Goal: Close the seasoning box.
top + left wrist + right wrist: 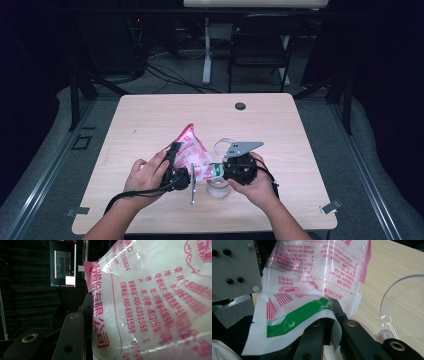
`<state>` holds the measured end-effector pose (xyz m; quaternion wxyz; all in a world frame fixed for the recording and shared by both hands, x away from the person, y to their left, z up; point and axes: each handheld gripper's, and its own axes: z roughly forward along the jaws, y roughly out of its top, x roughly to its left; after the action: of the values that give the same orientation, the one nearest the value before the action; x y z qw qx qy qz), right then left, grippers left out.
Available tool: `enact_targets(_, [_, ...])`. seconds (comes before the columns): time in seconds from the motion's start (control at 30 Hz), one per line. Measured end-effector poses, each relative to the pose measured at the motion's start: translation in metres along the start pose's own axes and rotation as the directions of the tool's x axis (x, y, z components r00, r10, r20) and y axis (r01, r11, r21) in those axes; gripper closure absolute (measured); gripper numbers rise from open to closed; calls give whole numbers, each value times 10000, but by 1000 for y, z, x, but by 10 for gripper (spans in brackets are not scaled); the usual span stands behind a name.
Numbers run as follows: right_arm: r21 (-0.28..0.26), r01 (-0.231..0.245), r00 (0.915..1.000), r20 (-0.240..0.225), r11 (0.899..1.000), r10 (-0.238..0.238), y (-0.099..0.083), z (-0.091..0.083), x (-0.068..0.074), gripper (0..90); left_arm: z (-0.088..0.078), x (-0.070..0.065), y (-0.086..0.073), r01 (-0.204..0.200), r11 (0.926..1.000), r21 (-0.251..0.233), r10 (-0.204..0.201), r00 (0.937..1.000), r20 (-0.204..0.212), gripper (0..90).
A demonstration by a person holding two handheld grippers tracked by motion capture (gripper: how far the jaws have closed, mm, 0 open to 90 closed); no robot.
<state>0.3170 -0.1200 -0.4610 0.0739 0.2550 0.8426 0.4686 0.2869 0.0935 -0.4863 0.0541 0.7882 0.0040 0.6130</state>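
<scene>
Now the bag (191, 150), clear plastic with red print and white grains inside, is held above the tabletop (150, 120). Its long axis is tilted, with the sealed end pointing up and away. The left gripper (176, 159) clamps its side, partly closed. The right gripper (220, 171) is closed tightly on the green-striped lower corner, over a clear cup (218, 187).

A black folding chair (260, 42) stands behind the wooden worktop (150, 120), beside a white leg (206, 55). Cables (170, 75) trail across the floor. A lit monitor (63, 263) glows in the dark.
</scene>
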Motion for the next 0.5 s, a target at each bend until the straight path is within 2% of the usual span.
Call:
enact_targets(0.17, [8, 15, 10000, 35, 10000, -15, 0, -1, 0, 900, 0, 1, 0, -93, 10000, -17, 93, 9999, -49, 611])
enact_targets(0.4, [-8, 33, 10000, 70, 10000, -33, 0, -1, 0, 900, -1, 1, 1, -18, 10000, -56, 18, 10000, 24, 622])
enact_targets(0.5, [-20, 29, 10000, 62, 10000, -28, 0, -1, 0, 900, -1, 2, 1, -189, 9998, -97, 189, 9998, -58, 623])
